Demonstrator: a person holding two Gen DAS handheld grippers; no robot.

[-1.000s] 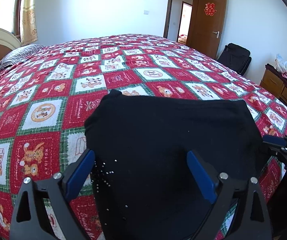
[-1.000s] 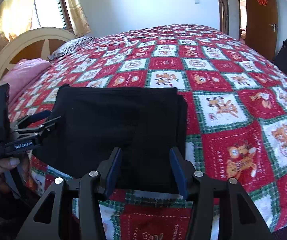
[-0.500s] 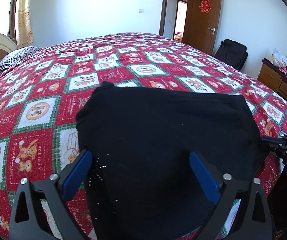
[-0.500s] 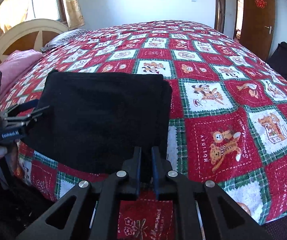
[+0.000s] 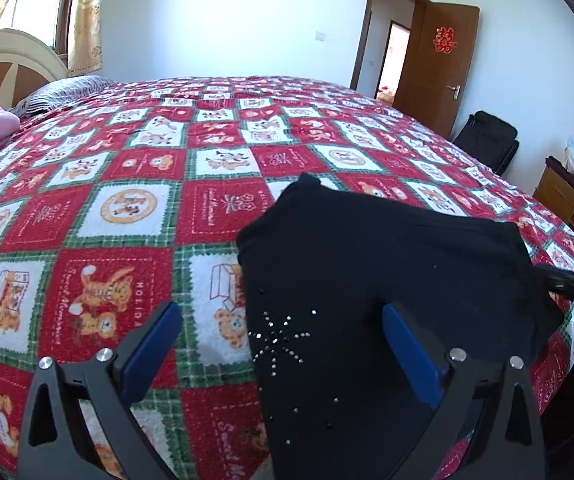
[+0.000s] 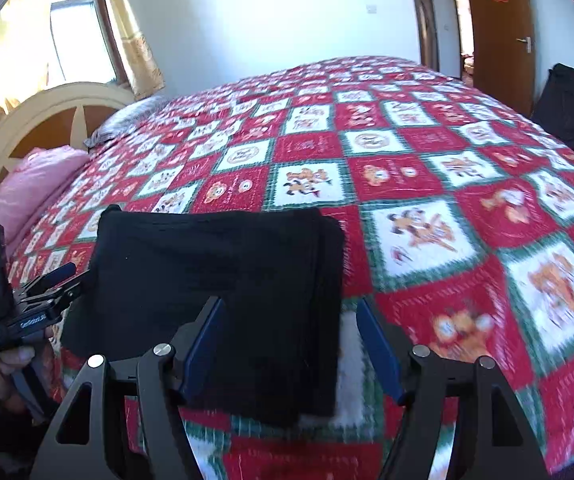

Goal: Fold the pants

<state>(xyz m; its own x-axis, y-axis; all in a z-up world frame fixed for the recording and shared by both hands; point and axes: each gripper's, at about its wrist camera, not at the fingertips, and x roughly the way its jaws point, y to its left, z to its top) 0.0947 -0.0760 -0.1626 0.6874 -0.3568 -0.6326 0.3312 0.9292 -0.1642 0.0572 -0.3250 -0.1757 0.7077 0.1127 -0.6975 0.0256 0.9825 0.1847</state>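
Observation:
The black pants (image 5: 387, 288) lie folded in a flat rectangle on the red patchwork bedspread (image 5: 135, 208), near the bed's front edge. A rhinestone starburst (image 5: 279, 340) shows on their near left part. My left gripper (image 5: 279, 344) is open, its jaws wide over the pants' left edge. In the right wrist view the pants (image 6: 215, 280) lie the same way, and my right gripper (image 6: 291, 340) is open over their right edge. The left gripper also shows in the right wrist view (image 6: 53, 280), at the pants' left edge.
A cream headboard (image 6: 43, 120), a pink blanket (image 6: 27, 188) and a striped pillow (image 5: 63, 92) are at the bed's head. An open brown door (image 5: 435, 68), a black bag (image 5: 487, 140) and a wooden dresser (image 5: 571, 204) stand to the right.
My right gripper, shut at the pants' right edge half a second ago, has opened. My left gripper stayed open and shifted left, with the rhinestone starburst now between its jaws.

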